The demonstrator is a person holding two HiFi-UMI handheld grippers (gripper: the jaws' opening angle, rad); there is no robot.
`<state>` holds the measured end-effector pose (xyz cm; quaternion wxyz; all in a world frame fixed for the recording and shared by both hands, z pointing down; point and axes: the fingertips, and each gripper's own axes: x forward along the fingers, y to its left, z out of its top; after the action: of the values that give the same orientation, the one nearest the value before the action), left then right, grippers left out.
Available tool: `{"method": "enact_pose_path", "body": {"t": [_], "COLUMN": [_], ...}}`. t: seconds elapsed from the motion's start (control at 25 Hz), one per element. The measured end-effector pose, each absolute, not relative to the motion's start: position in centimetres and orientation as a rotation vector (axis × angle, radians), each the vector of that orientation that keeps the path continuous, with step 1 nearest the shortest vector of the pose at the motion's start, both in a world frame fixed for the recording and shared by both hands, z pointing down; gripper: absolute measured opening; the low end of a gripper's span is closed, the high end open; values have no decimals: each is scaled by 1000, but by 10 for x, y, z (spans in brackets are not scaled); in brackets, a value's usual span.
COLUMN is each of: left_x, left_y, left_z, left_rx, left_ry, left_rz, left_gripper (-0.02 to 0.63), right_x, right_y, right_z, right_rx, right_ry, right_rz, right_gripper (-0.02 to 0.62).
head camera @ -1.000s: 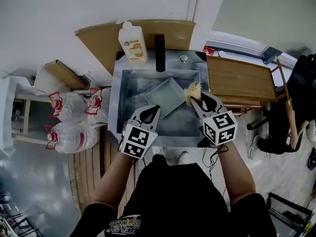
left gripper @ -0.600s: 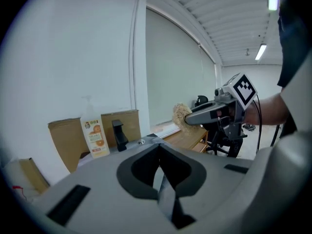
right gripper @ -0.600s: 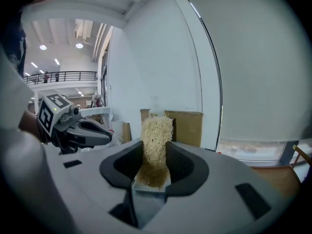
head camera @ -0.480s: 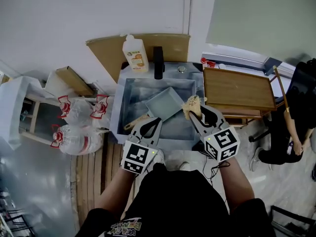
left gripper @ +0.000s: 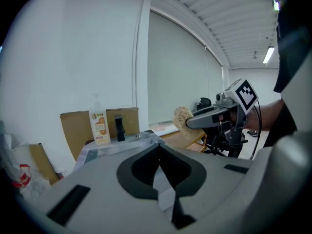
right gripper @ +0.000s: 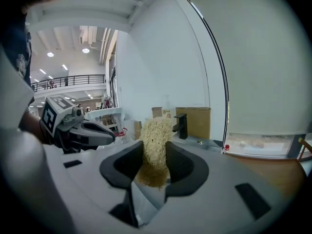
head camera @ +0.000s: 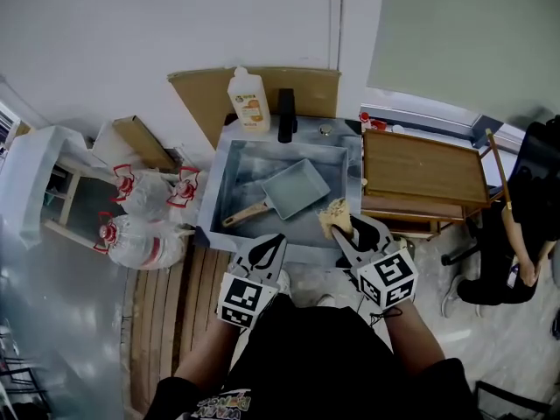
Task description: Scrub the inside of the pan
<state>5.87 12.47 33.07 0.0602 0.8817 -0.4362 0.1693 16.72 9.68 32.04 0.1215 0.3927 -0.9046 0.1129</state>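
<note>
Two grippers, one pan, one sink. Left gripper (left gripper: 158,152): jaws pressed fully together with nothing between them, held just near of the sink's (head camera: 219,201) near rim, well short of the pan (head camera: 296,188) and not touching it. Right gripper (right gripper: 154,149): jaws clamped on a straw-coloured fibrous scrubber (right gripper: 155,130), which sticks out past the fingertips and sits over the sink's near right corner. Pan: grey, rectangular, lying inside the sink on its floor, set on a diagonal, its pale wooden handle (head camera: 245,214) pointing near and left. It lies far and left of the scrubber, apart from it, and far and slightly right of the left gripper's tips. Soap bottle (head camera: 249,101) with an orange label: upright at the sink's far edge, left of a black faucet (head camera: 286,115). Wooden table (head camera: 420,169): just right of the sink. Clear plastic bags (head camera: 144,234): on the floor, left of the sink.
</note>
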Motion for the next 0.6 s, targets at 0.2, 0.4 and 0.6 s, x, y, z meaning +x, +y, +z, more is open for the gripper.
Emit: {"method": "enact_pose_path", "body": {"t": [0.2, 0.4, 0.6], "left_x": [54, 50, 54], "left_y": [145, 152, 157], "left_z": [331, 332, 336], "left_rx": [2628, 2591, 2575], "left_ry": [-1365, -1438, -1473], "left_rz": [455, 414, 400], "left_gripper": [9, 9, 9], "right_x": [163, 159, 156], "right_y": [119, 131, 139], "right_z": [327, 333, 341], "right_rx": [1087, 1036, 994], "right_ry": [-2647, -2643, -2641], "right_rz": [345, 349, 359], "right_gripper": [146, 146, 146]}}
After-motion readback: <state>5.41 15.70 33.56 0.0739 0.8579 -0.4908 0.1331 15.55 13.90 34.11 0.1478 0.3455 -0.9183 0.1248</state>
